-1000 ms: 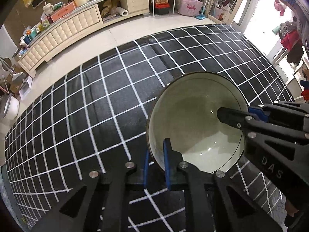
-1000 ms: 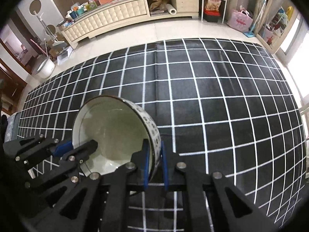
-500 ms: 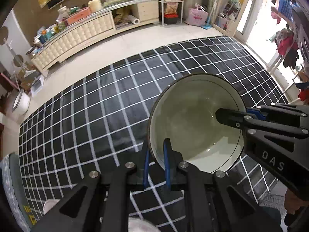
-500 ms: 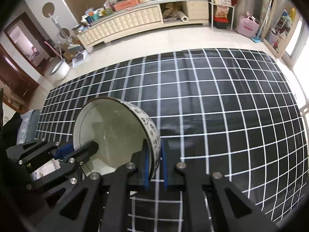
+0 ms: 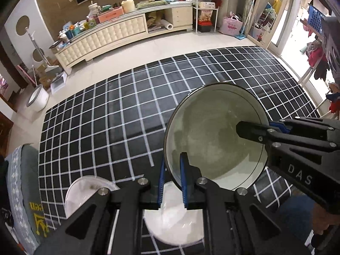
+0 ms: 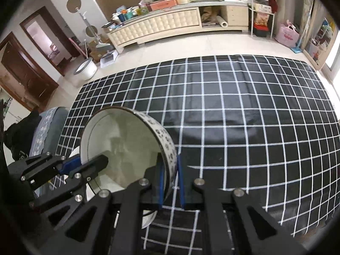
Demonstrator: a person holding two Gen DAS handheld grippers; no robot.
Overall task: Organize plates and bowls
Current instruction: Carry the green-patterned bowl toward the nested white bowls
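A white bowl (image 5: 212,140) with a dark rim and a dark-flecked outer wall (image 6: 119,144) hangs tilted above the black grid cloth. My left gripper (image 5: 171,182) is shut on its near rim. My right gripper (image 6: 170,182) is shut on the opposite rim, and shows in the left wrist view at the right (image 5: 255,127). In the right wrist view the left gripper (image 6: 85,164) clamps the bowl's left edge. Two white plates lie below: one (image 5: 85,189) to the left and one (image 5: 170,225) under the bowl, partly hidden by my fingers.
The table wears a black cloth with white grid lines (image 6: 244,116). A grey patterned cushion (image 5: 21,187) sits at the near left. Beyond the table are a pale floor, a long cream cabinet (image 5: 119,36) and a white round bin (image 5: 38,99).
Both grippers have carried the bowl up and back toward the table's near edge. The two white plates and the grey cushion have come into view below.
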